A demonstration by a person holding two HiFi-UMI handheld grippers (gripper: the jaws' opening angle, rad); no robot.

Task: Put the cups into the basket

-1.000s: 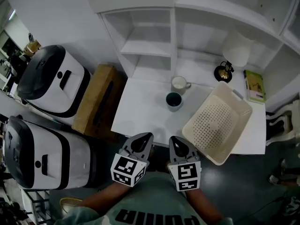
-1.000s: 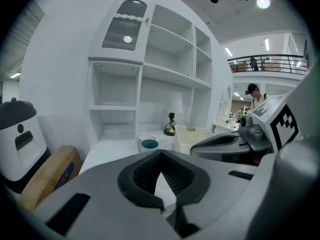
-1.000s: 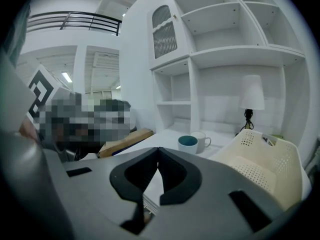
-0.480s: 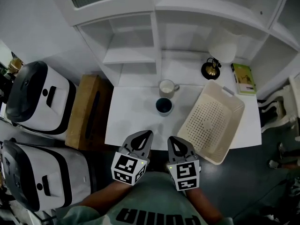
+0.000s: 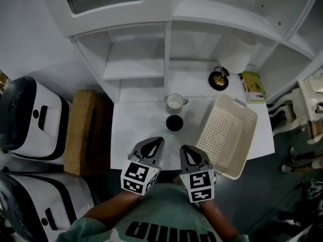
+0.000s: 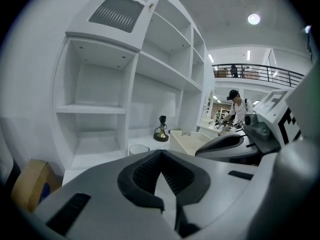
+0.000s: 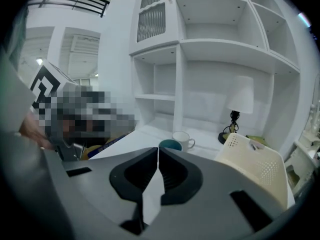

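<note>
We judged that we were at the opening of the task, in the approach before the first pick. Our left gripper [image 5: 159, 141] and right gripper [image 5: 184, 148] hovered side by side over the near edge of the white table [image 5: 136, 135]. The jaws of each were pressed together with nothing between them.

Both cups stood on the table and neither was in the basket [image 5: 251, 130]. The dark teal cup [image 5: 174, 123] stood upright nearest to us, ahead of the gap between the two grippers. The white mug [image 5: 174, 102] stood just behind it, its handle turned toward the basket's side. The cream perforated basket lay empty to the right of the cups and apart from them. It was set at an angle, and its near corner seemed to reach past the table's edge.

Next, we thought, one gripper had to spread its jaws and reach forward to the teal cup, the easier one to get at. The right gripper looked the better choice, being on the basket's side. Its jaws would need to straddle the cup's wall at the rim and close firmly. The carry to the right would then have to clear the basket's raised wall. The mug stood close behind, so we expected a careful approach would be needed to avoid knocking it.
</note>
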